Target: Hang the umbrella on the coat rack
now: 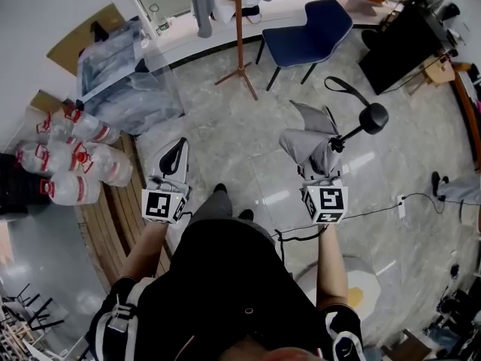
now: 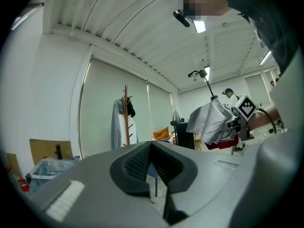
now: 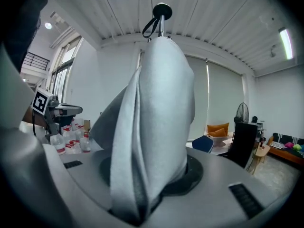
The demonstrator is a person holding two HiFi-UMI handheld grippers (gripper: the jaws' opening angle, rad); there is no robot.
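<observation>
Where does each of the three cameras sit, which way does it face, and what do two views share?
Head view: on the person's head, facing steeply down; shows both forearms, left gripper, right gripper, umbrella.
Left gripper view: on the left gripper, facing across the room past its shut, empty jaws toward the coat rack.
Right gripper view: on the right gripper, facing along jaws clamped on the umbrella's fabric.
Shared: head and left gripper views both show coat rack and umbrella.
</observation>
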